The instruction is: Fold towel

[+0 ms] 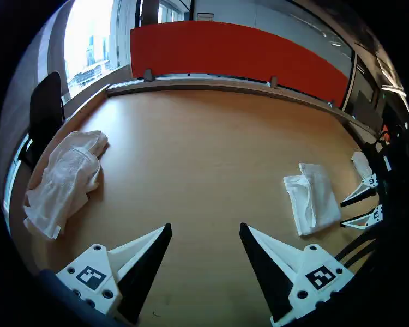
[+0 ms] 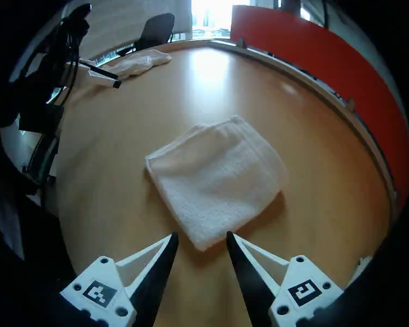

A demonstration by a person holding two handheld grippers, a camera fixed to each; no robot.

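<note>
— Where is the folded towel?
— On the surface, its near corner between the fingers of the right tool.
— The other towel?
— Well apart, by the surface's edge, before a chair.

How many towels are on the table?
2: a folded towel by the right gripper, a crumpled towel across the table. A white scrap at the edge may be another.

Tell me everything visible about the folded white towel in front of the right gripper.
The folded towel is white, terry-looking cloth, folded into a compact, roughly square stack with layered edges showing at its far left side. It lies flat on the wooden table, turned diagonally, with one corner pointing at the right gripper. That corner sits between the gripper's open fingers, and neither visibly presses on it. Nothing else touches the towel.
</note>
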